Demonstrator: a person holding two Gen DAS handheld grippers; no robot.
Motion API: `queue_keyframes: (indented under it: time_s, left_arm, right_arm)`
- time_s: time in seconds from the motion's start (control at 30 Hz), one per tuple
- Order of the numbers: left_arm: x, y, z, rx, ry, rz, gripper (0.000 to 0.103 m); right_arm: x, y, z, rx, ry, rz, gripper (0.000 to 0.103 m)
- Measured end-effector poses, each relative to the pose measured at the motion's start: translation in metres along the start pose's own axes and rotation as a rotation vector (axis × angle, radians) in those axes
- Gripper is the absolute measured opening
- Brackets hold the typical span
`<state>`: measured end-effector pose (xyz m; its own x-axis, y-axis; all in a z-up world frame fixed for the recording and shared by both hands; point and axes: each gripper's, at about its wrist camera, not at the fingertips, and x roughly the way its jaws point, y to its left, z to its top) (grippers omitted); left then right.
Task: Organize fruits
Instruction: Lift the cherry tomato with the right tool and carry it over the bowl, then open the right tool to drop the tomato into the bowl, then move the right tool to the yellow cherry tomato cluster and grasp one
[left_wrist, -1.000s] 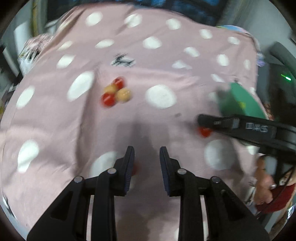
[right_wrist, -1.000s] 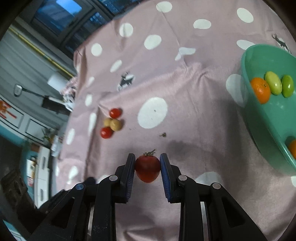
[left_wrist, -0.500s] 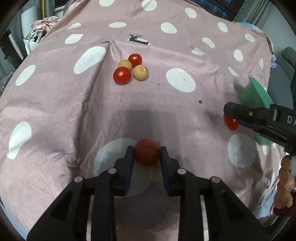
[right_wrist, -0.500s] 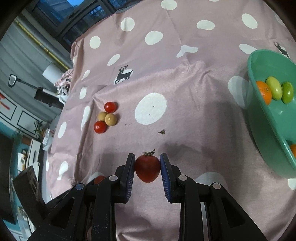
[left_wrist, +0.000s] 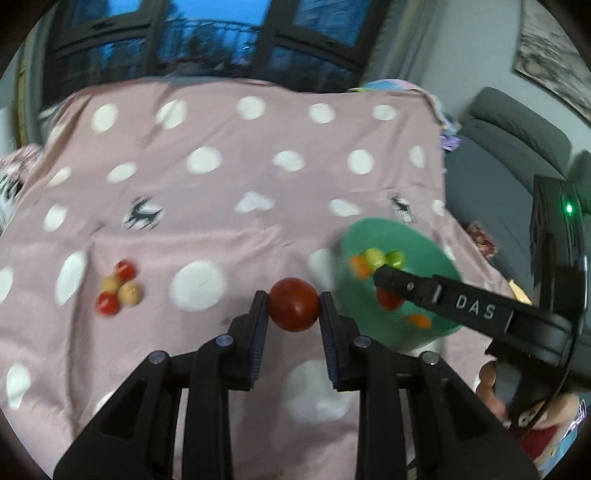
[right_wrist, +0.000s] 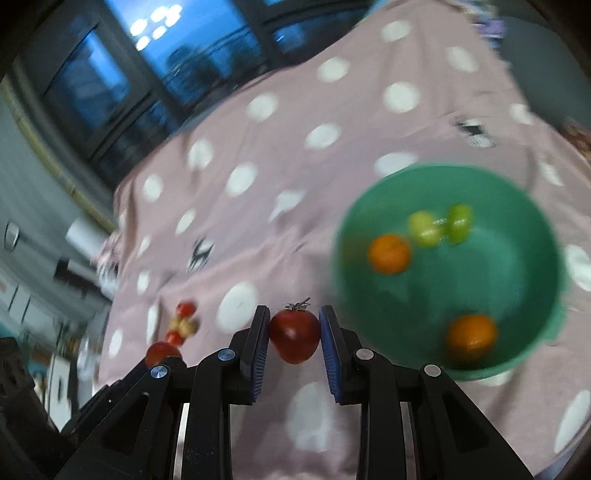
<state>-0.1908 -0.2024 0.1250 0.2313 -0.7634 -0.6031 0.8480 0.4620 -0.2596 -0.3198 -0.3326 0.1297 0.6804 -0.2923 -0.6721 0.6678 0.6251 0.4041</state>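
Between the two blue pads of the left black hand-held gripper (left_wrist: 293, 306) sits a round, dark red tomato (left_wrist: 293, 305), pinched at its two sides and lifted off the pink cloth with white dots (left_wrist: 229, 192). The right black hand-held gripper (right_wrist: 293, 330) squeezes another red tomato with a little green stem on top (right_wrist: 294, 335), also by its sides. Both grippers are clenched on their fruit.

Ahead and to the right of each gripper is the green plastic bowl (right_wrist: 532, 258). In it lie two orange fruits (right_wrist: 389, 253) and two small yellow-green fruits (right_wrist: 439, 223). In the left view the tip of the right gripper looks to be right at the bowl already.

Ahead and to the left of the left gripper, a small pile of red and tan little fruits (left_wrist: 118, 288) waits on the cloth.

A tomato is probably light, smooth and a bit slippery, and soft inside. Squeeze too hard and the skin could split. Squeeze too little and it could slip out. Holding it across the fat middle, as both grippers do, seems best. It should be let go low in the bowl so it does not bump hard and bruise.
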Motion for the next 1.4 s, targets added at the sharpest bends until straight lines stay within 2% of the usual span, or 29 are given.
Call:
queue_keyframes:
  time_s: [0.2,0.27,0.4,0.53,0.57,0.6,0.67,0.7,0.73,0.77,0.83,0.93,1.07,1.17,1.27,1.4]
  left_arm:
    - [0.033,-0.038,0.017,0.062,0.021,-0.108,0.027]
    - [0.042,-0.046,0.021,0.076,0.031,-0.118,0.027]
    - [0.062,-0.062,0.023,0.108,0.052,-0.146,0.027]
    - [0.079,-0.068,0.022,0.091,0.077,-0.177,0.027]
    - [0.079,-0.069,0.021,0.088,0.072,-0.186,0.031]
    - [0.079,-0.070,0.021,0.085,0.066,-0.192,0.047]
    - [0.076,-0.068,0.022,0.074,0.053,-0.187,0.063]
    - [0.073,-0.067,0.022,0.071,0.046,-0.182,0.063]
    - [0.071,-0.065,0.023,0.070,0.045,-0.176,0.064]
    - [0.068,-0.060,0.023,0.061,0.047,-0.158,0.064]
    - [0.059,-0.042,0.024,0.025,0.043,-0.112,0.065]
    - [0.043,-0.012,0.024,-0.012,0.039,-0.027,0.068]
    - [0.014,0.048,0.022,-0.065,0.034,0.182,0.068]
    - [-0.006,0.098,0.018,-0.124,0.026,0.267,0.068]
    - [-0.015,0.149,0.012,-0.226,0.035,0.308,0.067]
    - [-0.014,0.188,0.006,-0.281,0.063,0.310,0.065]
  right_arm:
    - [-0.024,-0.049,0.010,0.137,-0.101,-0.046,0.030]
    - [-0.026,-0.062,0.011,0.171,-0.122,-0.081,0.030]
    - [-0.023,-0.087,0.013,0.251,-0.113,-0.105,0.030]
    - [-0.023,-0.098,0.012,0.287,-0.111,-0.126,0.030]
    - [-0.024,-0.099,0.011,0.294,-0.111,-0.143,0.030]
    - [-0.025,-0.100,0.012,0.299,-0.113,-0.162,0.030]
    - [-0.026,-0.101,0.013,0.298,-0.122,-0.195,0.030]
    - [-0.027,-0.100,0.013,0.286,-0.129,-0.212,0.030]
    - [-0.028,-0.099,0.014,0.269,-0.137,-0.225,0.034]
    - [-0.030,-0.098,0.015,0.259,-0.146,-0.225,0.043]
    - [-0.034,-0.095,0.015,0.258,-0.172,-0.204,0.051]
    - [-0.037,-0.088,0.015,0.241,-0.190,-0.163,0.051]
    - [-0.037,-0.069,0.016,0.197,-0.191,-0.098,0.051]
    - [-0.029,-0.044,0.015,0.142,-0.168,-0.032,0.051]
    - [-0.017,-0.018,0.012,0.090,-0.123,0.039,0.051]
    - [0.014,0.032,0.002,-0.032,-0.029,0.081,0.051]
